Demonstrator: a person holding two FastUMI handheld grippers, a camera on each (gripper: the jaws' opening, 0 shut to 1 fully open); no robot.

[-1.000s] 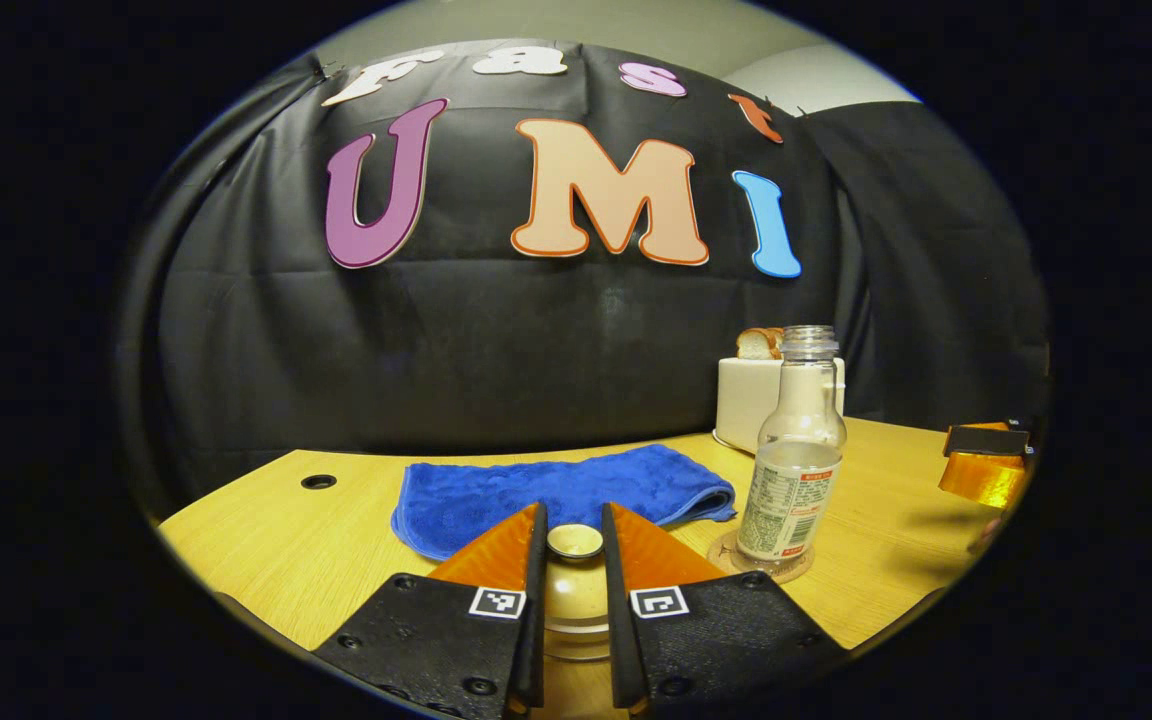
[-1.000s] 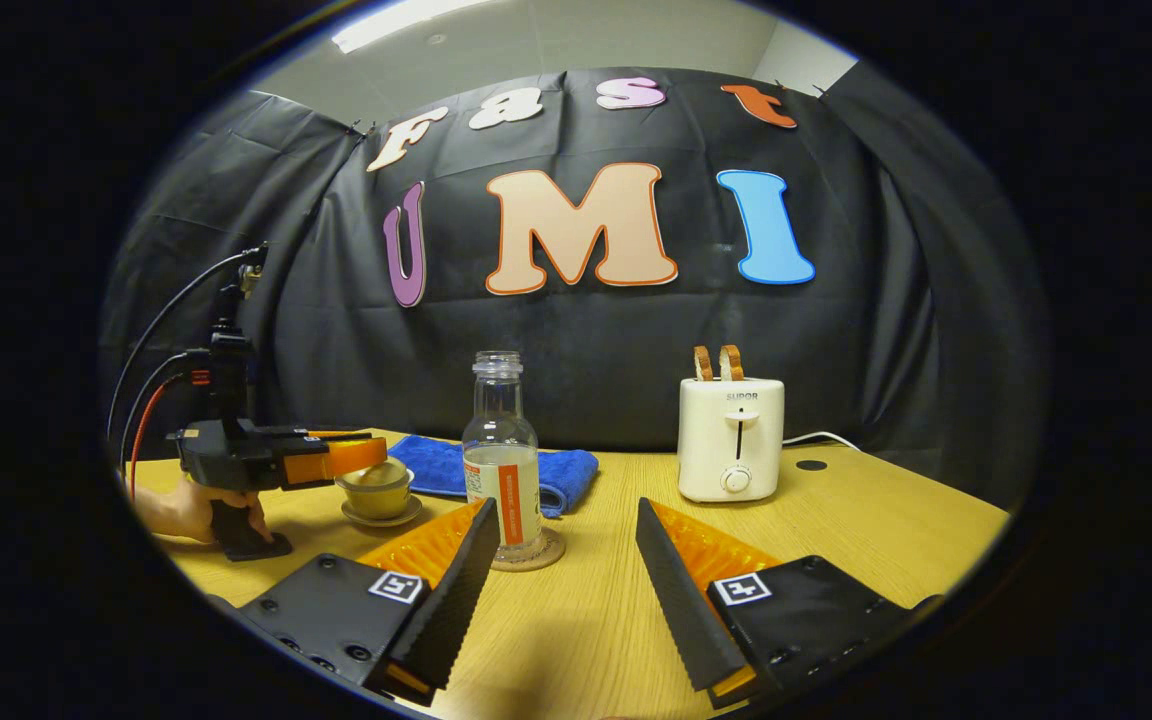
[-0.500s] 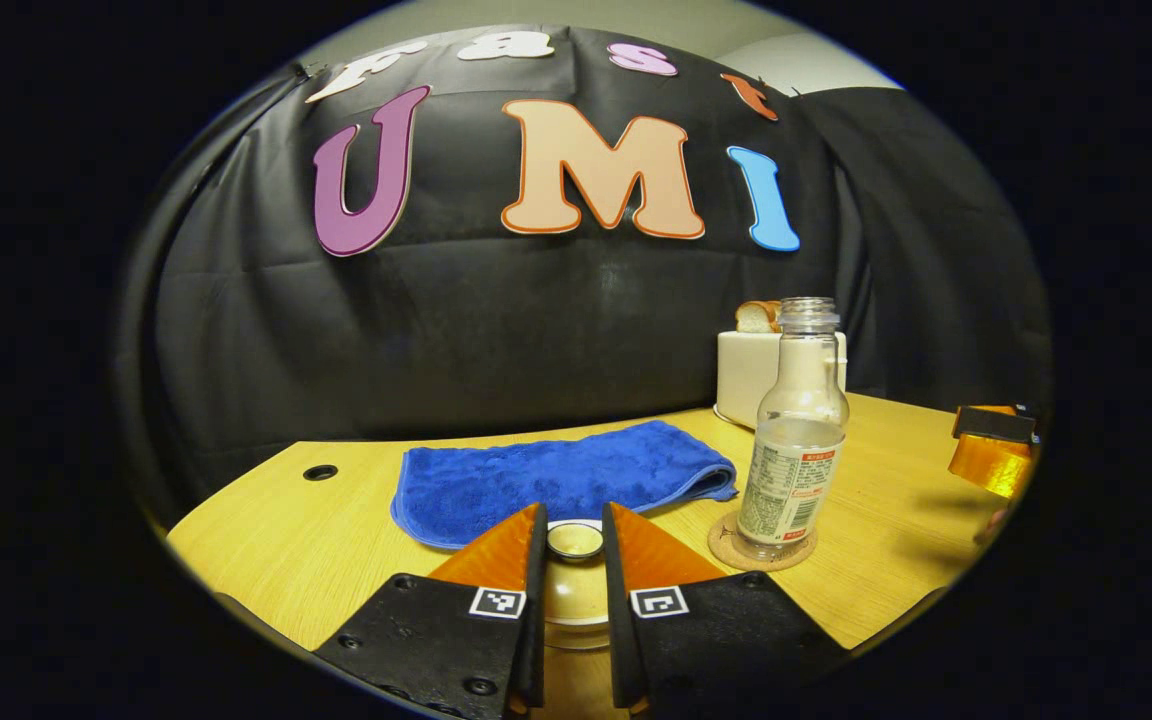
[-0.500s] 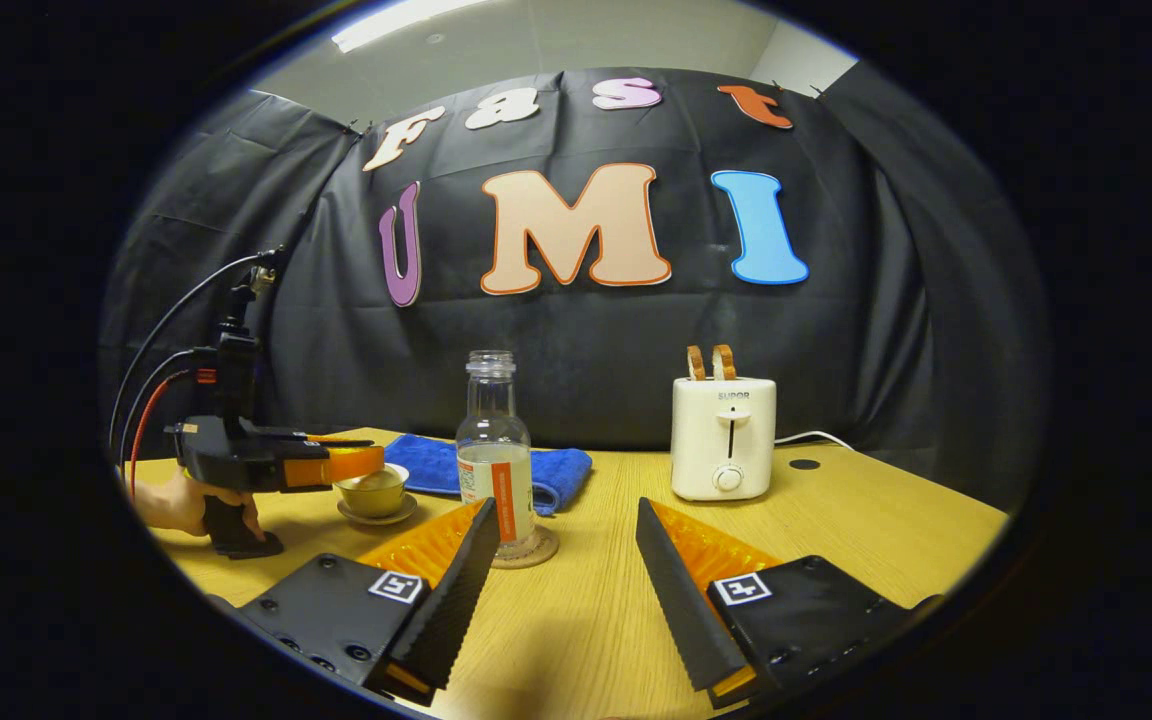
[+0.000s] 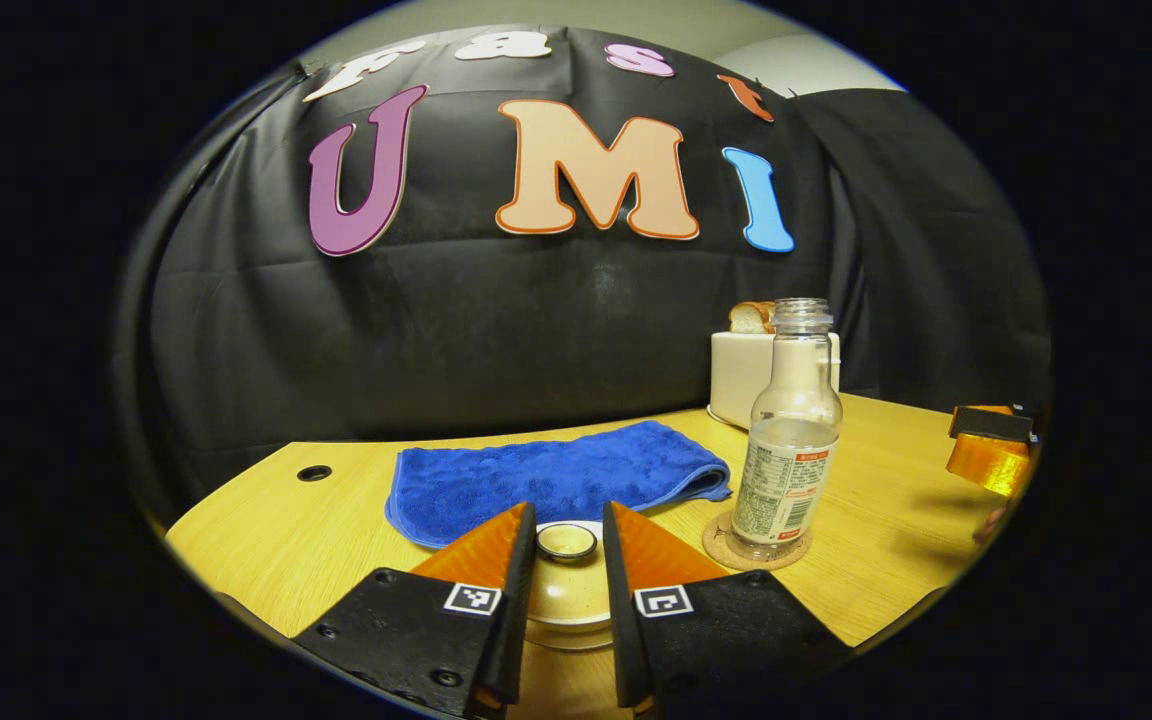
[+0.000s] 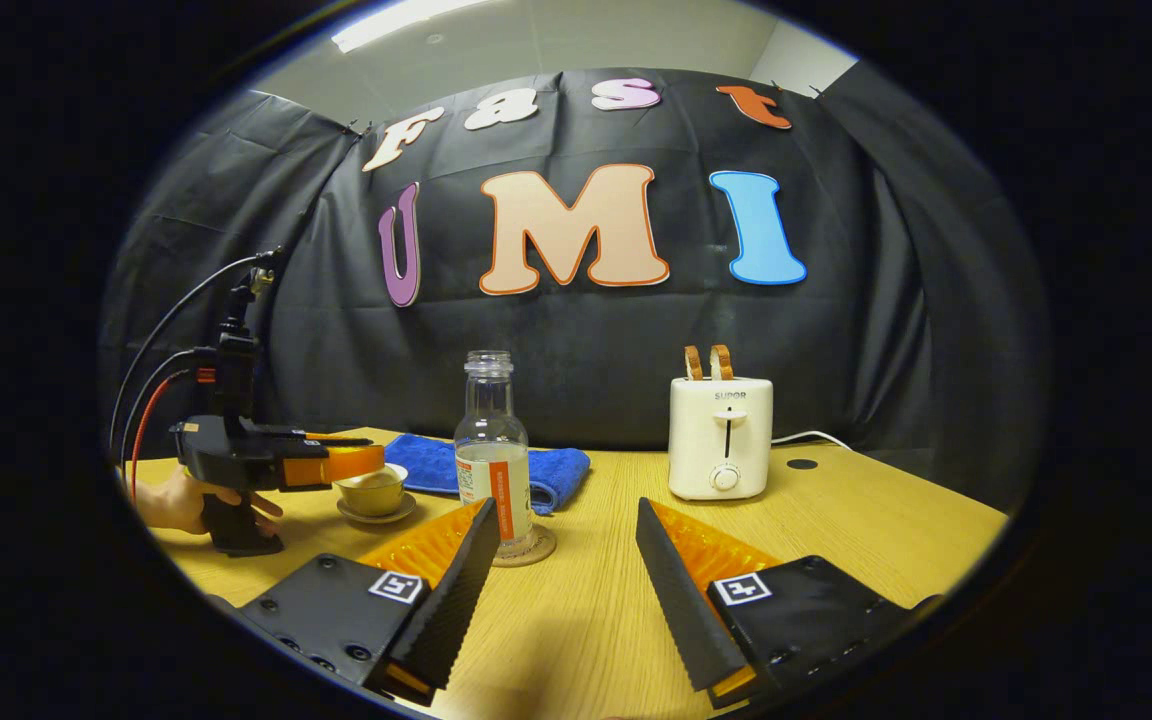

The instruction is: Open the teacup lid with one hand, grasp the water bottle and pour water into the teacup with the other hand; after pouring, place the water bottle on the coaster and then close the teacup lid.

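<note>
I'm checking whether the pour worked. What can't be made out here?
- Water in the teacup: the lid covers it in the left gripper view.
- Whether the left gripper fingers press the lid knob: too close to tell.
- Bottle label: too small.

The teacup (image 6: 372, 492) is a small beige cup that is placed on a saucer (image 6: 376, 515) on the wooden table. It is covered by its lid (image 5: 564, 580), a beige dome with a round knob (image 5: 566, 542) on top. The bottle (image 6: 492, 455) is made of clear glass, with a label, and no cap is seen on it. It is about half filled with water and stands upright on a round cork coaster (image 5: 748, 545), near the teacup.
</note>
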